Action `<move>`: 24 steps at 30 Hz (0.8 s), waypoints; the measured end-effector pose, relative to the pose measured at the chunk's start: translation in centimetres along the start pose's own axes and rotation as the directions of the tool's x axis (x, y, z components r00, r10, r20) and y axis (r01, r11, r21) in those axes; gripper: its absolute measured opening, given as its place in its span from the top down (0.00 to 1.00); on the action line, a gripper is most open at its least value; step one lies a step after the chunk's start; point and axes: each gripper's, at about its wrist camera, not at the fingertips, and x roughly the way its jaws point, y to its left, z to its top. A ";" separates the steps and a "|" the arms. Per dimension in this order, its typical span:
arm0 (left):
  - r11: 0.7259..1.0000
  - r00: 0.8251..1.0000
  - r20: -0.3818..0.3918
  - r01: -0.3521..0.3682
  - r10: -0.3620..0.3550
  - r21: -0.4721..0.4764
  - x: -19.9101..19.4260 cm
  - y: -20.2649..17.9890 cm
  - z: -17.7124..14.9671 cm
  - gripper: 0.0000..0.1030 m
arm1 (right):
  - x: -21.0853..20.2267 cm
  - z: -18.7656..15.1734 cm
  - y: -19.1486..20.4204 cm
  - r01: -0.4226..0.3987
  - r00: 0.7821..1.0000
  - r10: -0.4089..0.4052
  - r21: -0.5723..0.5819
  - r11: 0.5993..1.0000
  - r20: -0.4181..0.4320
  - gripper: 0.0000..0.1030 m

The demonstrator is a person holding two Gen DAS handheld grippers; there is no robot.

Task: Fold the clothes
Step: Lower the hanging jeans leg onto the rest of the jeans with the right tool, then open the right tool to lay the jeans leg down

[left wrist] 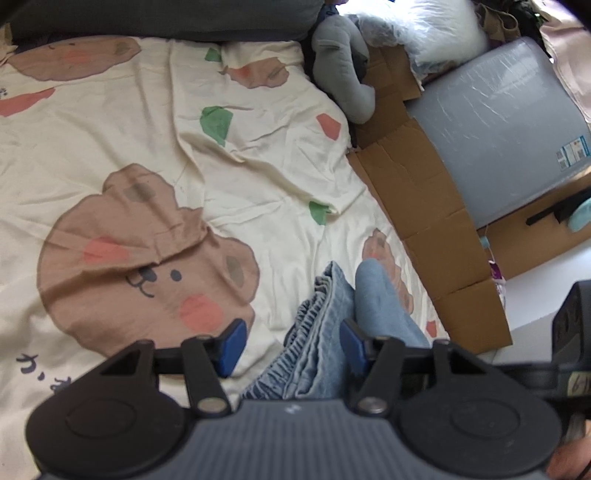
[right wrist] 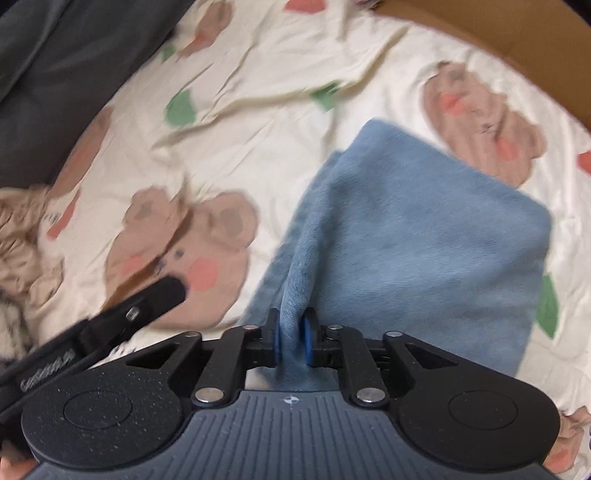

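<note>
Blue jeans [right wrist: 424, 229] lie folded into a thick pad on the cream bear-print bedsheet [right wrist: 280, 122]. My right gripper [right wrist: 291, 339] points steeply down at their near edge, its blue pads [right wrist: 307, 341] pinching a raised ridge of denim. In the left wrist view the gathered elastic waistband of the jeans [left wrist: 314, 332] runs up between the jaws of my left gripper [left wrist: 291, 343]. Those jaws stand wide: the left pad [left wrist: 232, 343] is clear of the cloth and the right pad [left wrist: 351, 343] lies against it. A black finger of the left gripper [right wrist: 155, 299] shows in the right wrist view.
Flattened cardboard [left wrist: 424, 206] lines the bed's right edge, with a grey plastic bin [left wrist: 498, 122] behind it. A grey soft toy [left wrist: 343, 74] and a dark grey cushion [left wrist: 166, 18] sit at the head. A crumpled beige garment [right wrist: 22, 236] lies to the left.
</note>
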 end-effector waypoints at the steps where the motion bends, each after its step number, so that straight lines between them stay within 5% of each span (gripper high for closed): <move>1: 1.000 1.000 -0.003 0.007 -0.007 0.005 0.2 -0.1 0.1 0.43 | -0.1 0.0 0.0 -0.012 1.000 0.012 0.005 1.000 -0.007 0.80; 8: 0.998 0.999 -0.010 0.045 -0.045 0.045 1.5 -1.1 0.8 0.45 | -3.2 0.1 -0.2 -0.100 0.995 0.099 0.042 0.994 0.022 0.60; 13: 0.991 0.996 -0.048 0.086 -0.082 0.103 3.2 -3.0 1.2 0.47 | -5.4 -0.2 -3.3 -0.138 0.986 0.125 0.112 0.984 0.111 0.59; 24: 0.978 0.981 -0.155 0.137 -0.114 0.154 8.7 -4.9 1.0 0.54 | -4.6 -2.1 -15.5 -0.103 0.969 0.031 0.286 0.953 0.246 0.59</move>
